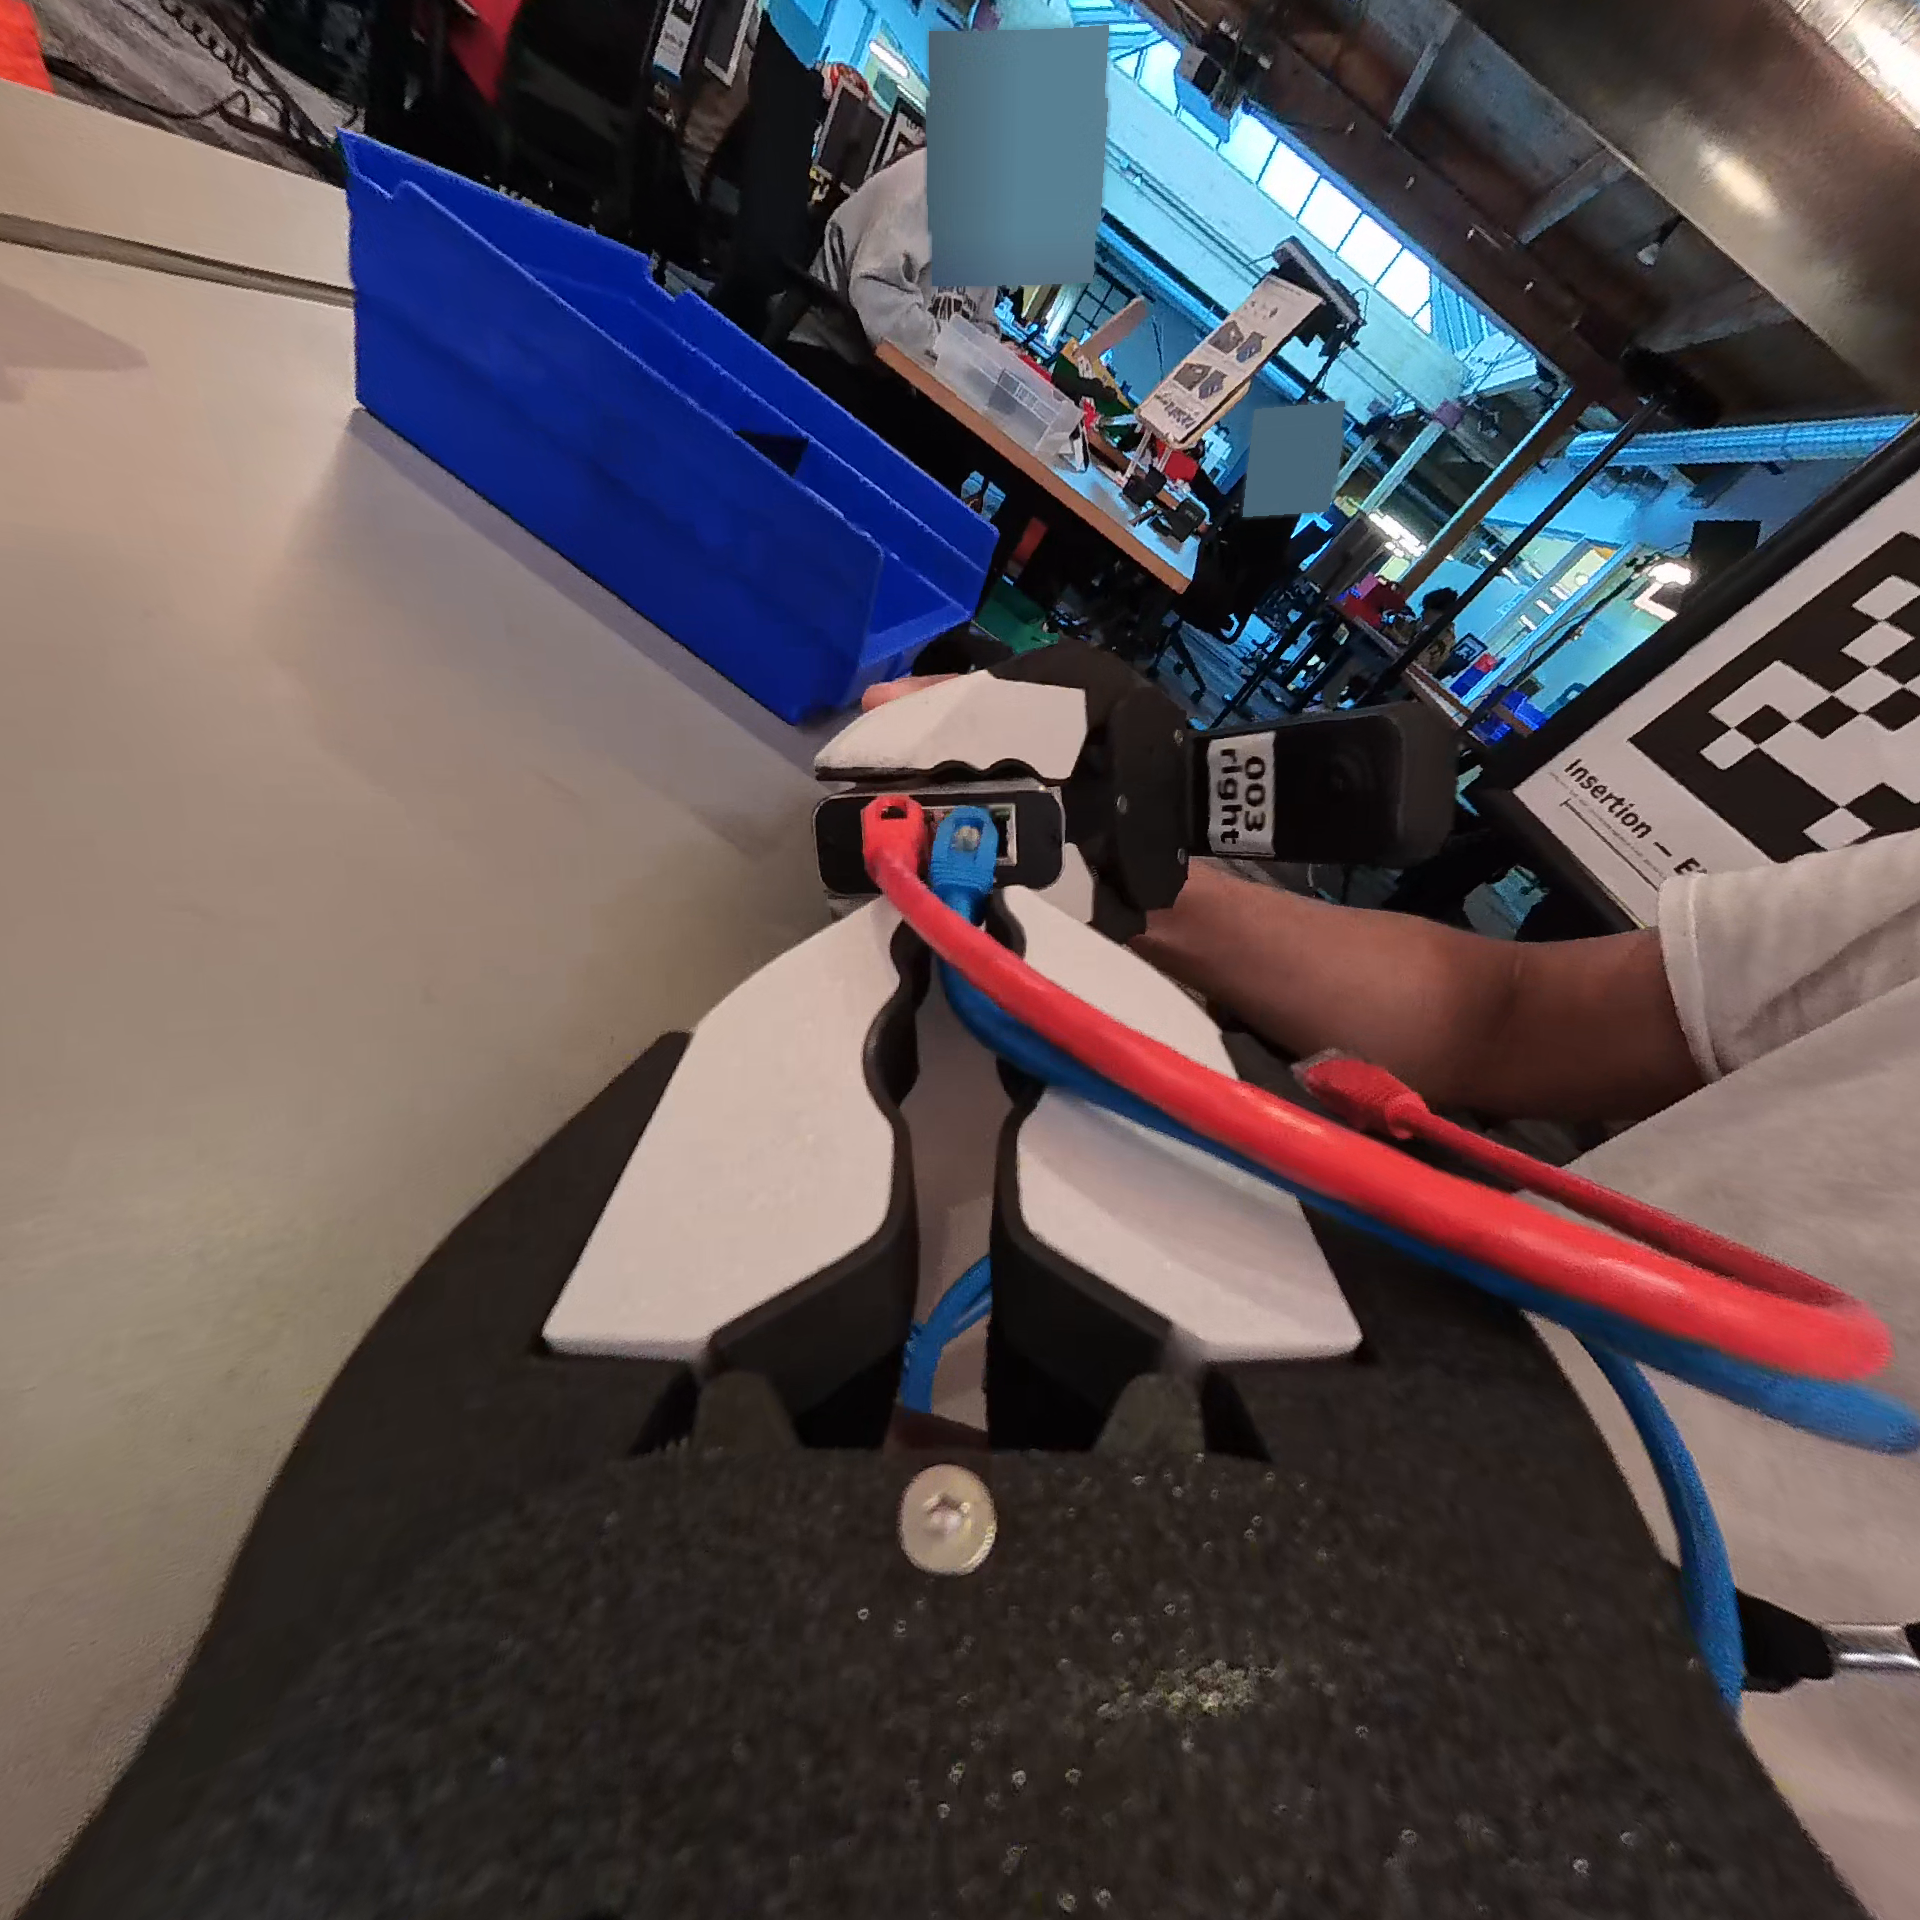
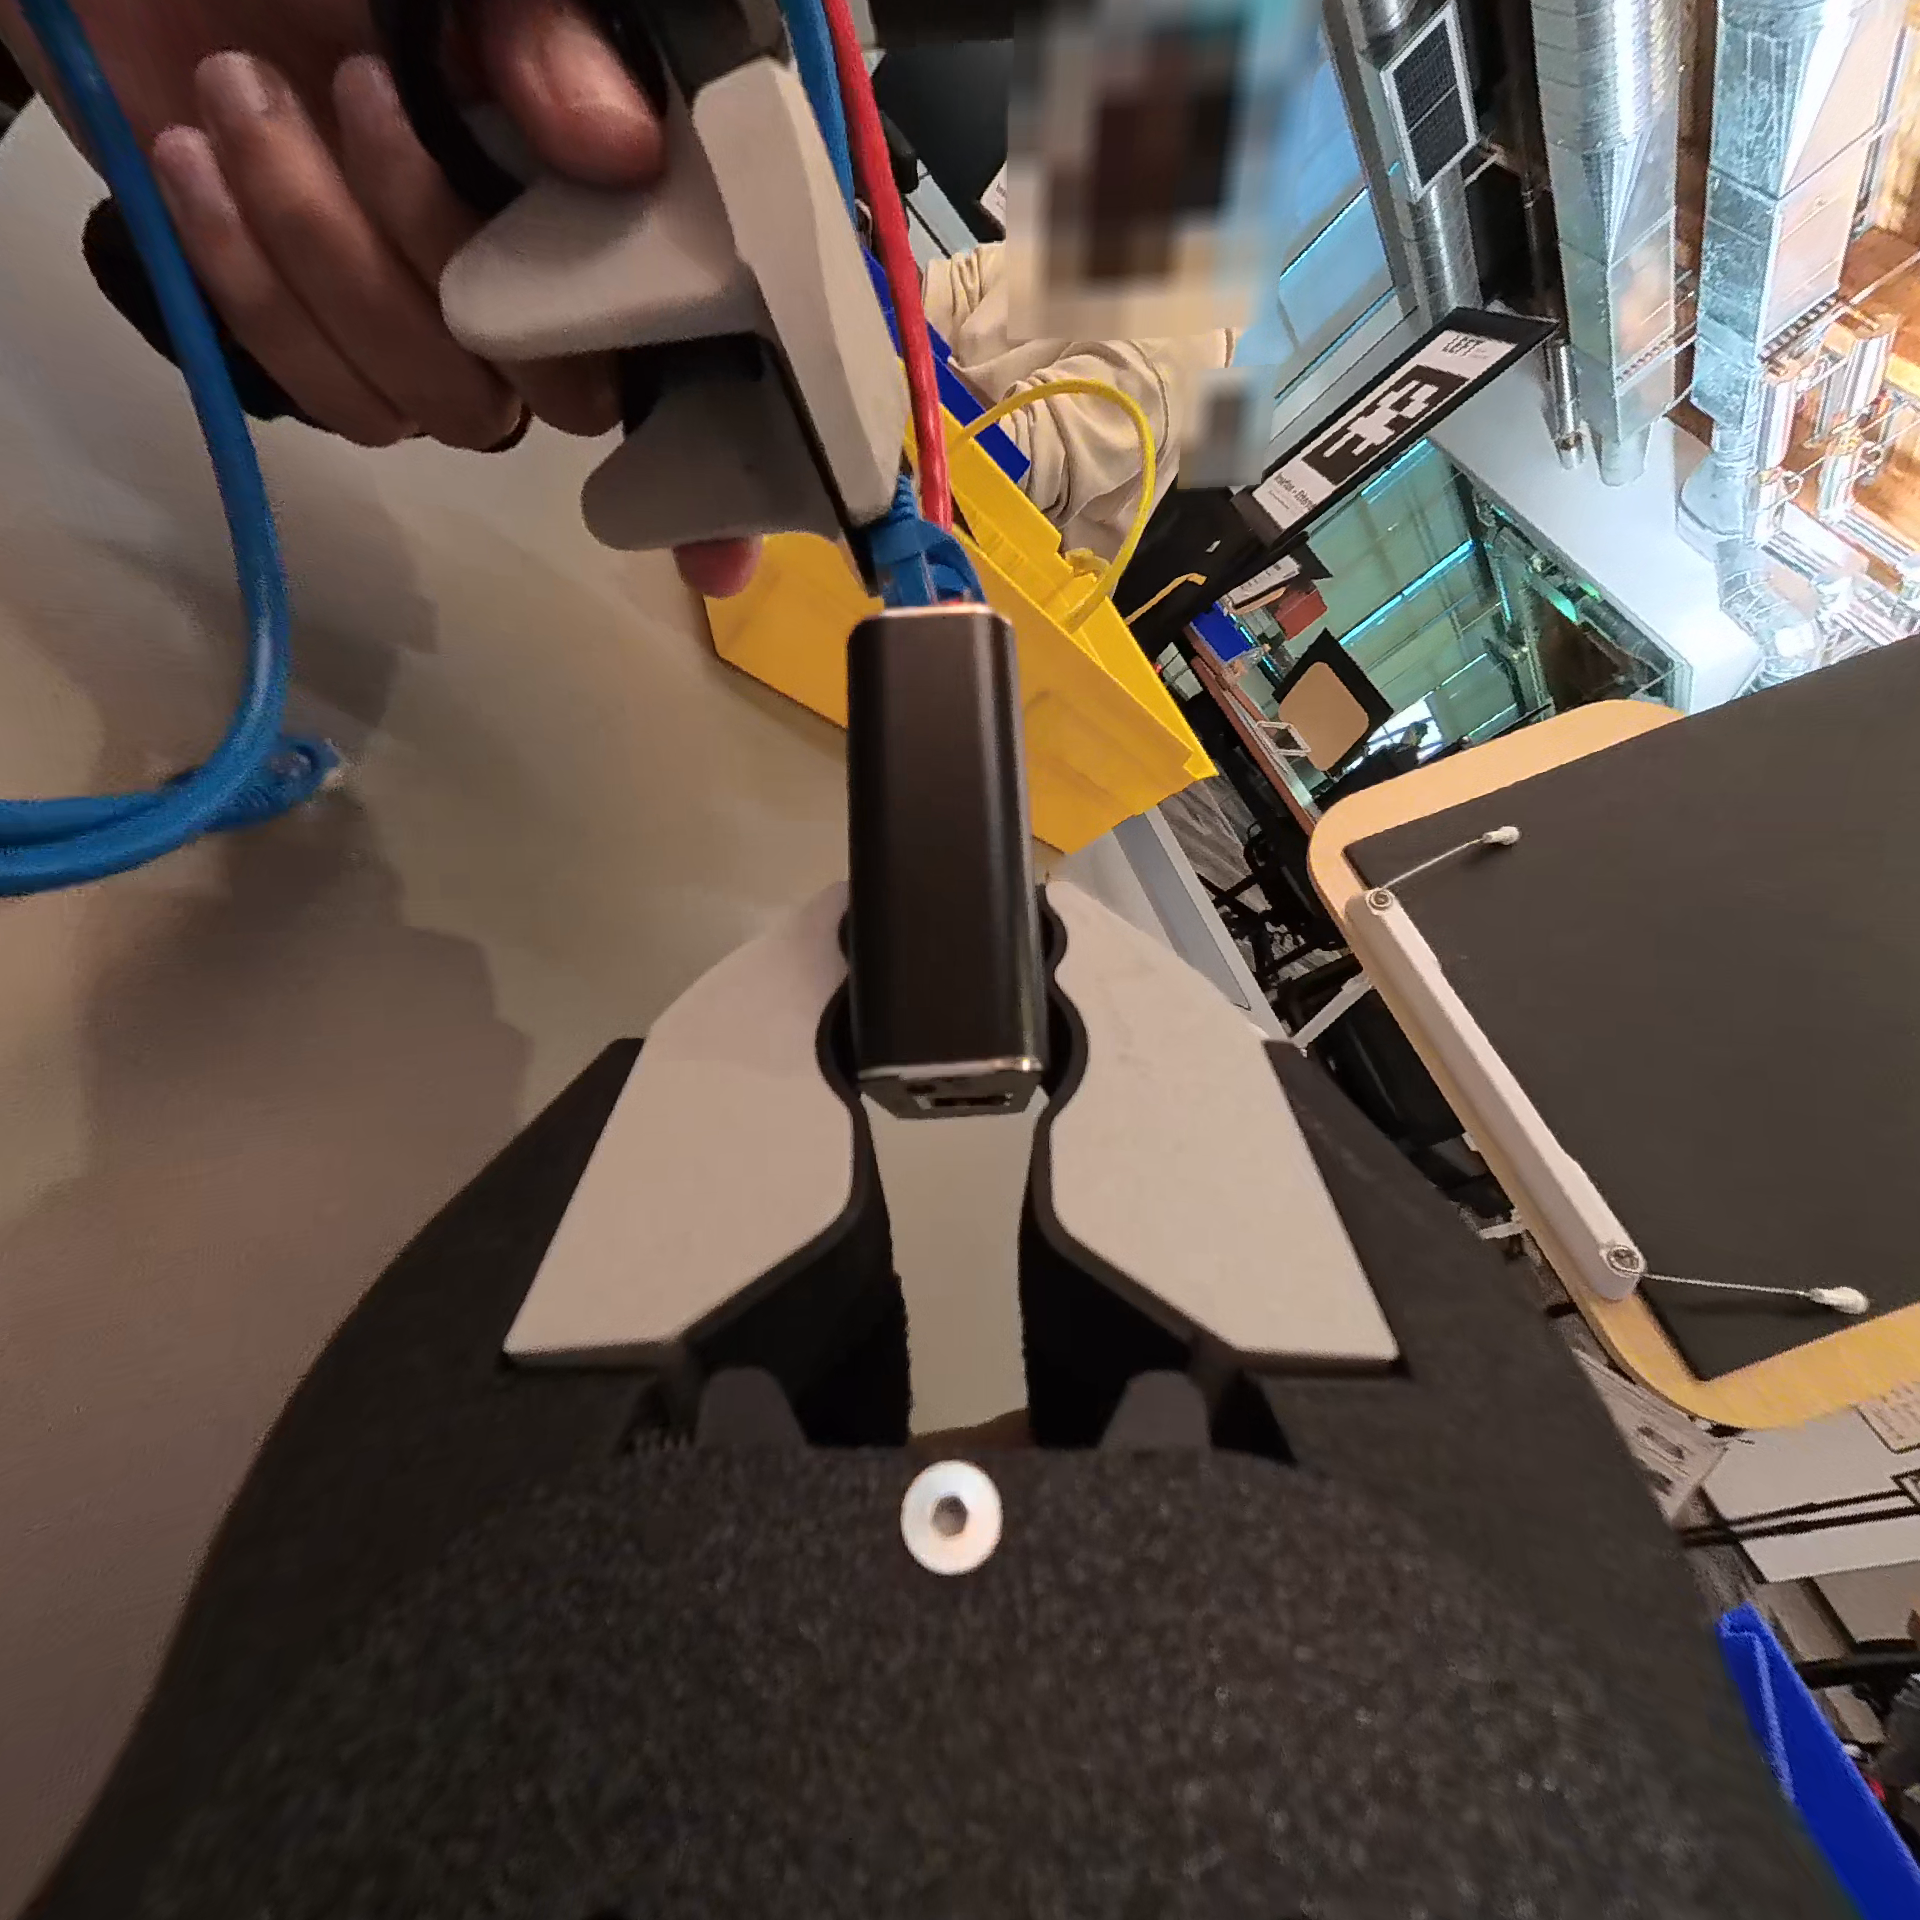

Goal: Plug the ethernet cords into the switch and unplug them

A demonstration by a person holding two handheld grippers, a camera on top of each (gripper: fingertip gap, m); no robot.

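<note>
White table, one switch, two cords

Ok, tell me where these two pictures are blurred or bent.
Left wrist view: fisheye bends the table edge and blue bin; the switch with its red plug is sharp, while the red cord smears at the right. Right wrist view: the switch and hand are softly motion-blurred, and the backdrop curves.
</note>
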